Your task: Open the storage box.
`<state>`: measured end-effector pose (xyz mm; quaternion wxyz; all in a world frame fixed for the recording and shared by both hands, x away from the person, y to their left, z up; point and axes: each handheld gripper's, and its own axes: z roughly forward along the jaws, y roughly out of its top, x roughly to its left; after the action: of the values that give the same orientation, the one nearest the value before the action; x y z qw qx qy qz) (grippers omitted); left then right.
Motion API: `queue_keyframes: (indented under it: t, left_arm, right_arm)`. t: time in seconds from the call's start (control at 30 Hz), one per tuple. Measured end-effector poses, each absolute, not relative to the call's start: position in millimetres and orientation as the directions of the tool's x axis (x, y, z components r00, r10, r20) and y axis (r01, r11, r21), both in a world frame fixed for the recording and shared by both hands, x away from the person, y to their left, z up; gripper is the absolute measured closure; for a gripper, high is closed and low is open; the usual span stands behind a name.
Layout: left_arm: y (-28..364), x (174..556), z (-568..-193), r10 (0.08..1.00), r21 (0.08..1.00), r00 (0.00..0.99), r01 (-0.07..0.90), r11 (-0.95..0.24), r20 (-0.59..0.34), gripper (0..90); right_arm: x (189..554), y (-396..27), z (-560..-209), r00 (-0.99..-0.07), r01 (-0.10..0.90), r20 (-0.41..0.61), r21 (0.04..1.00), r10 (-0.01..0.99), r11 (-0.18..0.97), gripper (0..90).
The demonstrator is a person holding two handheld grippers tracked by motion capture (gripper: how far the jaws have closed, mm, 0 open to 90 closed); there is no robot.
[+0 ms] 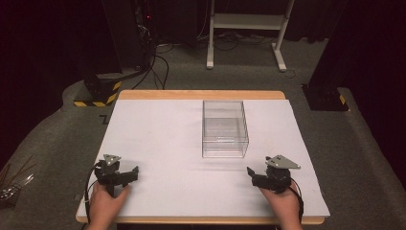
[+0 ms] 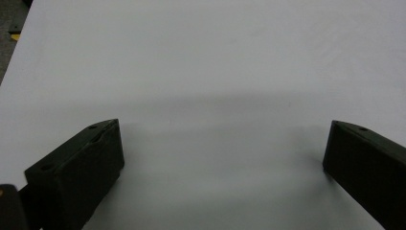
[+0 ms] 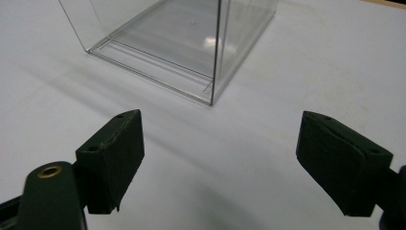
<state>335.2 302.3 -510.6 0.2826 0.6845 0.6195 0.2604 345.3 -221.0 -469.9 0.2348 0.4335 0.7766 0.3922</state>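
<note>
A clear plastic box (image 1: 225,128) stands empty and open-topped on the white table top (image 1: 158,139), a little right of centre. My left gripper (image 1: 125,173) rests near the front left edge, held by a hand, open over bare white surface (image 2: 222,139). At the front right, my right gripper (image 1: 258,178) is also open and points toward the box. In the right gripper view the box's near corner (image 3: 213,91) lies a short way beyond the spread jaws (image 3: 220,139), with nothing between them.
The table has a wooden rim (image 1: 201,94) at the back. Beyond it on grey carpet are a white desk frame (image 1: 246,28), cables (image 1: 160,62) and black stands with yellow-black striped bases (image 1: 98,93). Some thin rods (image 1: 14,179) lie on the floor at far left.
</note>
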Motion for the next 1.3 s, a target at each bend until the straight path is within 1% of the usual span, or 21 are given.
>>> queue_keyframes:
  t: [0.23,0.27,0.57,0.87,1.0,1.2,1.23,1.3]
  left_arm:
    - [302.2,335.3,-510.6,0.995,0.71,0.096,0.701,-0.072,0.006,0.4]
    - [302.3,335.3,-510.6,0.995,0.71,0.096,0.7,-0.072,0.006,0.4]
    - [302.3,335.3,-510.6,0.995,0.71,0.096,0.7,-0.072,0.006,0.4]
    - [302.1,335.0,-510.5,0.995,0.709,0.097,0.701,-0.073,0.006,0.4]
    - [302.1,335.0,-510.5,0.995,0.709,0.097,0.702,-0.073,0.006,0.4]
    - [302.1,335.2,-510.6,0.995,0.709,0.096,0.702,-0.071,0.004,0.4]
    - [302.1,335.2,-510.6,0.995,0.709,0.096,0.702,-0.071,0.004,0.4]
    - [302.2,335.3,-510.6,0.995,0.71,0.097,0.7,-0.072,0.006,0.4]
  right_arm:
    - [343.7,-209.2,-467.5,-0.549,0.477,-0.008,0.818,0.836,0.321,14.9]
    - [343.5,-206.2,-467.2,-0.558,0.477,0.008,0.821,0.83,0.313,14.5]
    - [341.8,-194.0,-466.1,-0.583,0.462,0.011,0.827,0.812,0.321,16.2]
    - [340.9,-181.2,-464.2,-0.612,0.44,0.02,0.839,0.79,0.32,21.4]
    - [341.9,-176.2,-463.9,-0.632,0.429,0.034,0.847,0.774,0.313,26.3]
    - [350.0,-171.6,-466.0,-0.656,0.443,0.054,0.836,0.753,0.326,33.6]
    - [350.0,-171.6,-466.0,-0.656,0.443,0.054,0.836,0.753,0.326,33.6]
    - [354.3,-171.5,-467.0,-0.665,0.443,0.068,0.838,0.744,0.319,38.5]
